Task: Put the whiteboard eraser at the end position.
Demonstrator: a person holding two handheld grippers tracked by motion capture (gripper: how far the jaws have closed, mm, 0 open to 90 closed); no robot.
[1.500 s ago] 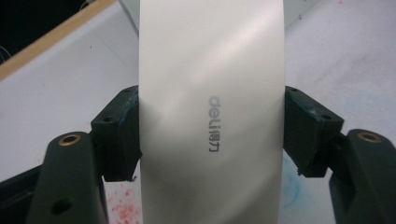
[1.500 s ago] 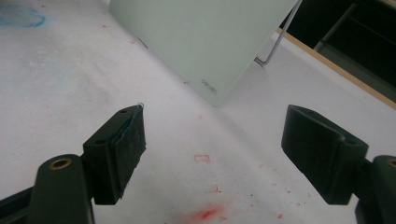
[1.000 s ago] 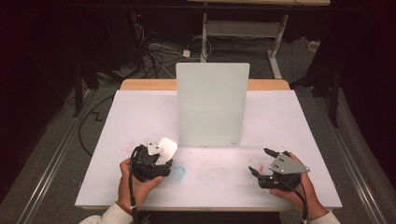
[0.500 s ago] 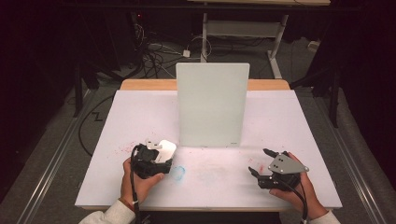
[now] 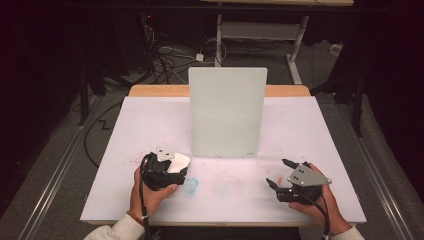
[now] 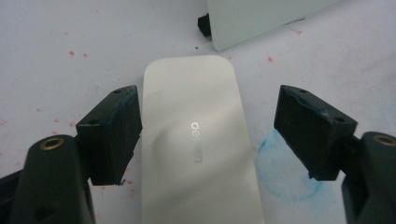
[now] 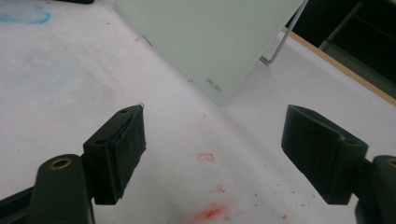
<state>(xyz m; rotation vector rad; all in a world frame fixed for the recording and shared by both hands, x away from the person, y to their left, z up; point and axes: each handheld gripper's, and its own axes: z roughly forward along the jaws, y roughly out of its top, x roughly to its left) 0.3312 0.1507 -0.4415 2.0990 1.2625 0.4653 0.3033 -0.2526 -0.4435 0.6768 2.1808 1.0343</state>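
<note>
A dark room with cables on the floor surrounds a white-covered table point(image 5: 150, 120), stained with red specks and a blue smear point(image 6: 285, 172). At the middle of it stands a whiteboard point(image 5: 227, 112), upright and propped from behind on a thin wire stand point(image 7: 280, 44).

The thing in hand is a whiteboard eraser point(image 6: 198, 140), a flat white oblong with rounded corners and a faint logo on its top. It lies on the table just before the whiteboard's lower left corner, near but apart from it. The left gripper point(image 6: 205, 135) straddles it with jaws wide open, one on each long side; neither has closed on it.

The eraser looks light and stiff, with a smooth glossy shell that may slip, so the sound grip would be across its two long edges near the middle, squeezed firmly.

The whiteboard's corner stands close ahead, so lifting forward risks knocking it; the blue smear lies just right of the eraser. The right gripper point(image 5: 280, 172) rests off the whiteboard's lower right corner, wide open, holding nothing.
</note>
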